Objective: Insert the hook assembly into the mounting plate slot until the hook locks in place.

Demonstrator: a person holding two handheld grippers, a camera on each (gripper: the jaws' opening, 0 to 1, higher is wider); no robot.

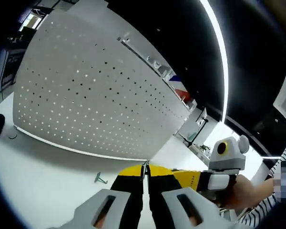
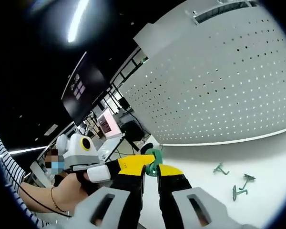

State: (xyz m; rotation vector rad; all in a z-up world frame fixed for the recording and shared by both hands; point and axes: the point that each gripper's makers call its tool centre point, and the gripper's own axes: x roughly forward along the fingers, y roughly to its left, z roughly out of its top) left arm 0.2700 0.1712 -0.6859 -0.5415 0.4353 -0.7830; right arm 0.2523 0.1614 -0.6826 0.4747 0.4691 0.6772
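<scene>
The right gripper (image 2: 151,177) has its fingers clamped on a small green hook (image 2: 154,161), which sticks up from between the yellow-and-black tips with its curved loop showing above them. It looks like a thin moulded or coated wire piece: light, stiff, and probably a little slick, so it could twist in the grip if pushed off-axis. The hold low on the shank, leaving the loop and any prongs free, seems the sensible place; whether the back prongs are clear of the fingers cannot be made out.

In the left gripper view, the left gripper (image 1: 145,177) has its fingers brought together, tips touching or nearly so, with at most a thin sliver of something between them; I cannot tell whether anything is held there.

The white pegboard (image 2: 219,81) stands upright at the far side of the white tabletop (image 2: 271,157), covered in a regular grid of small round holes. It is rigid and should take a firm push, but the holes are small, so the hook will need to be lined up squarely before any pressure goes on. The held hook is well short of the board, over the near tabletop.

Three more green hooks lie loose on the tabletop to the right in the right gripper view: one (image 2: 220,169) nearer the board's foot, two (image 2: 242,186) close together nearer the camera. One small hook (image 1: 101,179) also lies near the board's base in the left gripper view. No hook is seated in the board yet, as far as I can see.
</scene>
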